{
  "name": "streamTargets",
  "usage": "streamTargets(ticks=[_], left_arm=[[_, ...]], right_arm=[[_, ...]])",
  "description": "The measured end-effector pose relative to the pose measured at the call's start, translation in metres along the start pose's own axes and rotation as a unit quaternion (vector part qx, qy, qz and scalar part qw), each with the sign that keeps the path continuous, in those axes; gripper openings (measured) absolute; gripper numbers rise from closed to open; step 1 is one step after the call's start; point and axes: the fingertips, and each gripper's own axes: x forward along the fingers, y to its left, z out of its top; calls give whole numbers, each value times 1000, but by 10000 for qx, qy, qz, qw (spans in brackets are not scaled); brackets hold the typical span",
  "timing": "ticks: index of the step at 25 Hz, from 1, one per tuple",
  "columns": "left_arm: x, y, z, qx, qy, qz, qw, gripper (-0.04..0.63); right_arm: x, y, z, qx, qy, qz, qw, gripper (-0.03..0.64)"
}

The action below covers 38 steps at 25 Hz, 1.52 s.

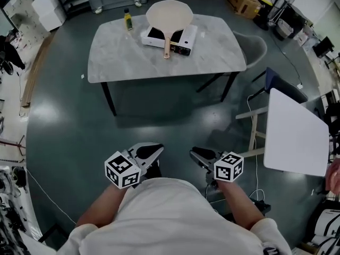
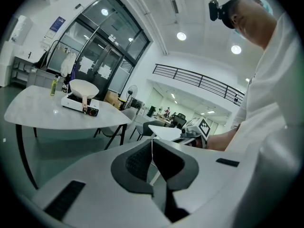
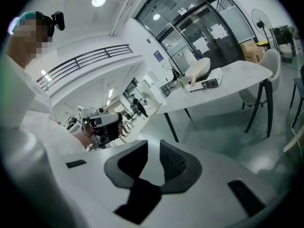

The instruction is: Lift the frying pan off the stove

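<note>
Frying pan [image 1: 169,14] sits on stove [image 1: 187,37] (handle [image 1: 167,45] pointing toward the person [image 1: 175,217]).

Frying pan [image 1: 169,14] on stove [image 1: 186,39], on table [image 1: 127,57]; bottle [image 1: 128,19] left of stove.

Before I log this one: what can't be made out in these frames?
Head view: the stove top, covered by the pan.
Every view: the bottle label, too small.
Both gripper views: the pan's inside, hidden by its own wall.
</note>
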Motion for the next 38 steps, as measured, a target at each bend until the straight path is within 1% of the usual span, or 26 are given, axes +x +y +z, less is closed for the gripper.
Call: streamTargets(ticks=[4,8,11,13,18,23,25,28,30,33,38], left_arm=[[12,46,42,76,-130,-219,9996,20],[10,89,67,182,-132,-369,9991,20],[7,120,78,199,-108,-356,9991,20],[6,133,84,140,-159,-321,9993,20],[14,164,95,54,-194,-152,9997,20],[35,198,114,121,-200,156,9996,20],[46,211,127,125,-249,346,9990,20],[59,229,154,78,-427,673,9968,20],[67,239,172,27,-551,896,9944,20],[81,254,191,-6,-609,1149,9915,20],[101,270,207,-81,-613,1466,9873,20]], right_arm=[[28,-20,53,-65,51,-182,9998,86],[58,-30,95,-5,-44,-274,9996,87],[81,-41,123,108,-126,-273,9995,87],[94,-52,137,220,-94,-246,9994,90],[127,-96,181,270,20,-190,9995,116],[165,-159,241,413,-34,46,9991,145],[181,-186,268,654,-97,233,9975,158],[206,-222,304,1035,-94,543,9931,175],[222,-244,325,1335,-25,700,9886,187],[247,-272,346,2052,119,808,9753,219],[294,-303,376,2353,256,1322,9626,280]])
